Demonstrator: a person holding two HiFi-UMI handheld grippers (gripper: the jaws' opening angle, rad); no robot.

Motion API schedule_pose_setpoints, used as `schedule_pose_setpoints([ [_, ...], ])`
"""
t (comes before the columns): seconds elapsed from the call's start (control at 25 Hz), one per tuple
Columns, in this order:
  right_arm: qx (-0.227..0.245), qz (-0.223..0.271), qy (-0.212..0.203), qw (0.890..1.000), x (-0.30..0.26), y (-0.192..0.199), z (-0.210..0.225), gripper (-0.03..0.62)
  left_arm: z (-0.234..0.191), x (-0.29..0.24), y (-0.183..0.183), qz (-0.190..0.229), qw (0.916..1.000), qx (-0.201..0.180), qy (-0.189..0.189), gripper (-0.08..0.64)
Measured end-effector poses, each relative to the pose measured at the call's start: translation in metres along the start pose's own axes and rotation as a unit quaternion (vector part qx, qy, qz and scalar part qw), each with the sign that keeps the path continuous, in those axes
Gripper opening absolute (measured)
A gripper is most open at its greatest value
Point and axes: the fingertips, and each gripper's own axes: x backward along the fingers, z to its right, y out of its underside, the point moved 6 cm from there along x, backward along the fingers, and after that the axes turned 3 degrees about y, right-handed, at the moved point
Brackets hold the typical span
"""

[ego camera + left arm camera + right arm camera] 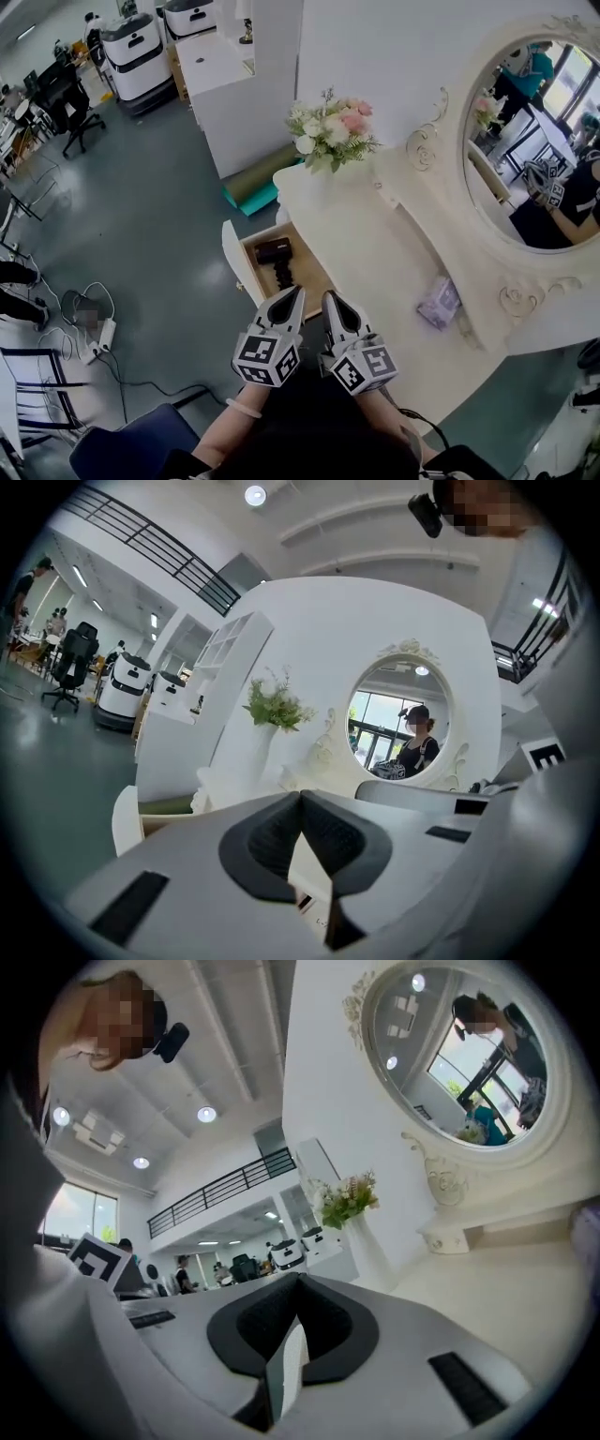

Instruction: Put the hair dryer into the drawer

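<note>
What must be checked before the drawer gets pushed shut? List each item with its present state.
1. Hair dryer lies inside the drawer: ok.
2. Drawer shut: not ok, it stands open.
3. Left claw shut and empty: ok.
4. Right claw shut and empty: ok.
5. Cord fully inside the drawer: cannot tell.

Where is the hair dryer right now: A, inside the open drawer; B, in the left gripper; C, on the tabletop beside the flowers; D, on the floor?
A: the head view shows the black hair dryer lying inside the pulled-out drawer.
</note>
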Motion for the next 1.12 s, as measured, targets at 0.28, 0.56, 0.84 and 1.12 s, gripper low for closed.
schedule_pose_setpoints([
  [0.28,-0.014,-0.012,0.062,0.998,0.011,0.011,0.009,0.025,0.015,-0.004,0.005,-0.008,0.9993,-0.023,0.028,0.018],
  [0.56,-0.014,-0.021,0.078,0.997,0.01,0.014,0.014,0.025,0.014,-0.003,0.011,-0.023,0.9989,-0.03,0.029,0.018],
  [0.84,-0.013,-0.028,0.09,0.995,0.015,0.016,0.021,0.024,0.02,-0.007,0.019,-0.038,0.998,-0.033,0.038,0.018],
  [1.12,-0.009,-0.033,0.086,0.996,0.014,0.018,0.02,0.023,0.022,-0.008,0.024,-0.049,0.9971,-0.035,0.047,0.018],
])
